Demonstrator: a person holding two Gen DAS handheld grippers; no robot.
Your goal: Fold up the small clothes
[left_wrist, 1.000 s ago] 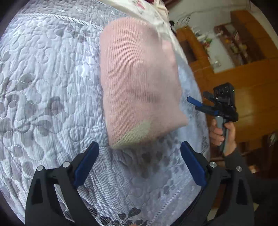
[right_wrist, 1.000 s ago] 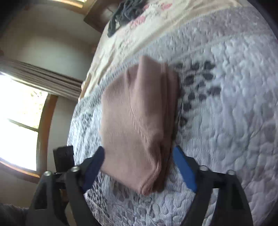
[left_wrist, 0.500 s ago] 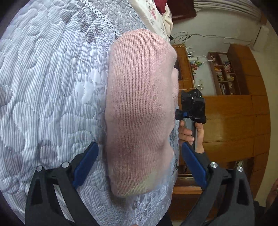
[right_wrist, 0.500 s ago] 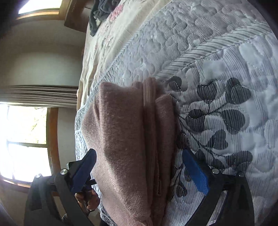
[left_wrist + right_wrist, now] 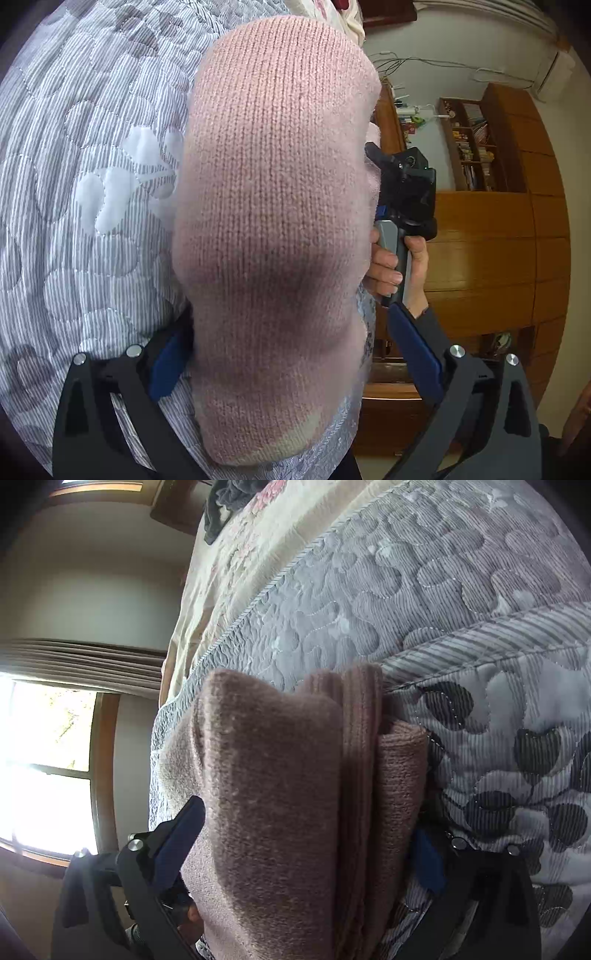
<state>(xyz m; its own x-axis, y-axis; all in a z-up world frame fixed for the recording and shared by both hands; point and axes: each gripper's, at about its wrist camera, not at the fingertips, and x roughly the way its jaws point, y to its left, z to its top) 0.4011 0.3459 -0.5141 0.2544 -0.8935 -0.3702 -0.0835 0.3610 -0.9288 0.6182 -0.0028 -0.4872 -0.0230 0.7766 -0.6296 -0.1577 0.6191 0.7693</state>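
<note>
Garment: a folded pink knit piece (image 5: 273, 229) lies on the grey quilted bedspread (image 5: 92, 192), near the bed's edge; a pale cream band shows at its near end.
Same garment, right view: the knit (image 5: 280, 812) shows stacked layers, with a ribbed fold running along its right side.
Left gripper: the left gripper (image 5: 295, 354) has its blue-padded fingers spread wide, one on each side of the garment's near end; whether the pads touch the knit cannot be told.
Right gripper: the right gripper (image 5: 306, 849) also stands apart, its fingers flanking the folded stack, the right pad partly hidden behind the cloth.
Right hand: seen from the left camera, a hand (image 5: 399, 266) grips the other tool's handle just past the garment's far side.
Surroundings: wooden cabinets (image 5: 491, 251) beyond the bed; a bright window (image 5: 44, 768) with curtains.
</note>
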